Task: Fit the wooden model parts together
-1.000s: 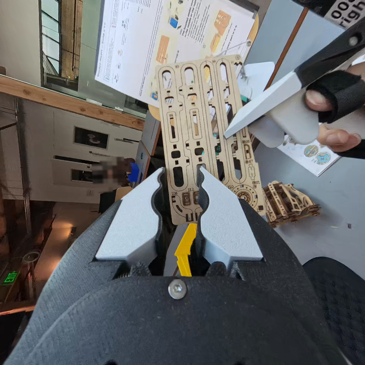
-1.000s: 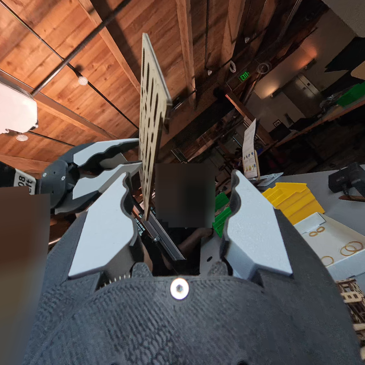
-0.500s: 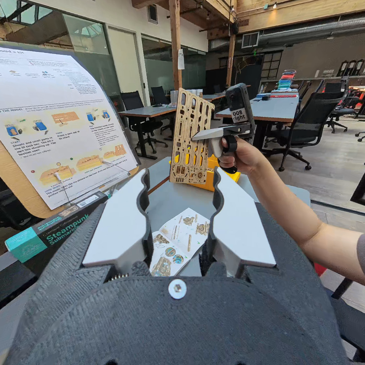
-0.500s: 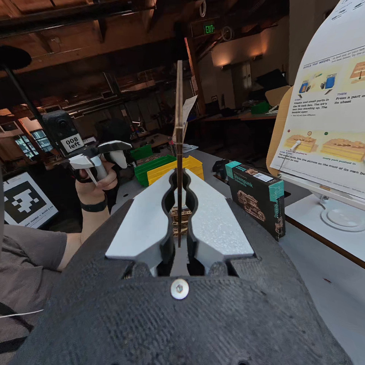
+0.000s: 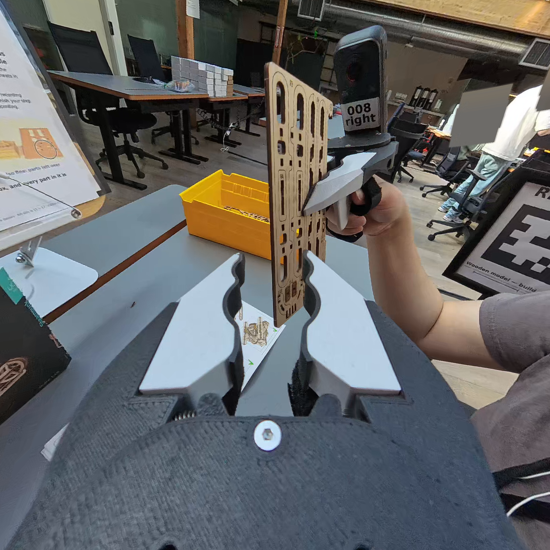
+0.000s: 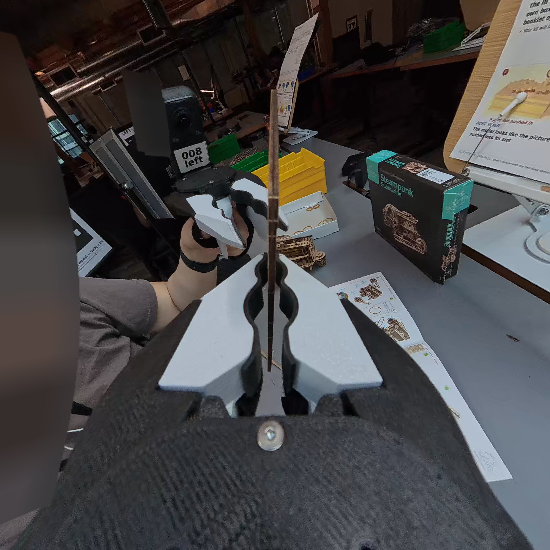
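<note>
Upright wooden parts sheet (image 5: 293,190) pinched in right gripper (image 6: 272,262) fingers; left gripper (image 5: 273,262) fingers spread, seemingly clear of it.

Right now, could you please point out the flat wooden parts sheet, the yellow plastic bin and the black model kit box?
flat wooden parts sheet (image 5: 293,190), left wrist view, middle of its face.
yellow plastic bin (image 5: 226,226), left wrist view, front wall.
black model kit box (image 6: 413,214), right wrist view, front face.

A yellow bin (image 5: 226,217) stands on the grey desk (image 5: 125,226), w/ a dark kit box (image 6: 416,214) near an open booklet (image 6: 395,324). Office chairs (image 5: 125,119) in the background.
</note>
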Demonstrator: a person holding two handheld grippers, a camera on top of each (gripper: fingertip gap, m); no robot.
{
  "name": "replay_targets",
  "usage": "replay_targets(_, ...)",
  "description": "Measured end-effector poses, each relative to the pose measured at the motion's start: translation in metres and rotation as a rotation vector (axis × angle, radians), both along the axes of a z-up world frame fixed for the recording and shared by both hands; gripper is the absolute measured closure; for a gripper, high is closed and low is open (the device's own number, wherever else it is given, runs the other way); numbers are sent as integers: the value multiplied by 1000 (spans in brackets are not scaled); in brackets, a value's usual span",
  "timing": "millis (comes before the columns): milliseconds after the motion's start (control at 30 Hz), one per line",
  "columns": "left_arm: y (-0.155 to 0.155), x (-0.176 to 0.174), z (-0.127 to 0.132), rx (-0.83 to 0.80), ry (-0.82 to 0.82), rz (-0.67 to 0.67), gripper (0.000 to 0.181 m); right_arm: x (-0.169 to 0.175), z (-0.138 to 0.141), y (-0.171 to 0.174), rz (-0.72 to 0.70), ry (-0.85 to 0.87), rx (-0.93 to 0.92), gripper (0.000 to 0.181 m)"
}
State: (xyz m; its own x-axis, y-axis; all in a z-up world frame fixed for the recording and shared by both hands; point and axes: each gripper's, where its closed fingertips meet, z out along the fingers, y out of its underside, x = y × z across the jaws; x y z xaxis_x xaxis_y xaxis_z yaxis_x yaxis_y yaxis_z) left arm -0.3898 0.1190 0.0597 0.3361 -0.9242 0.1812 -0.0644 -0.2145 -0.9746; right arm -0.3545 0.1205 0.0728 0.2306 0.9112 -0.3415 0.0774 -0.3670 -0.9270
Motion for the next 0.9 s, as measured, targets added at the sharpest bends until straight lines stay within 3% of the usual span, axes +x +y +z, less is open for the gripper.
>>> replay_targets(167,5,0,-17,42,80,-6,158,-13,-16,-5,36,-91,-1,181)
replay_targets(367,-3,-7,-9,-20,2,-77,152,-18,-14,-6,60,-65,7,181)
replay_targets(533,-7,-9,-4,42,18,-70,157,-32,-15,-15,109,-78,22,181)
replay_targets(800,-45,-6,6,44,-18,-176,160,-38,15,-44,145,13,140,181)
replay_targets(900,-60,-1,13,61,-33,-215,175,-39,22,-57,169,30,155,181)
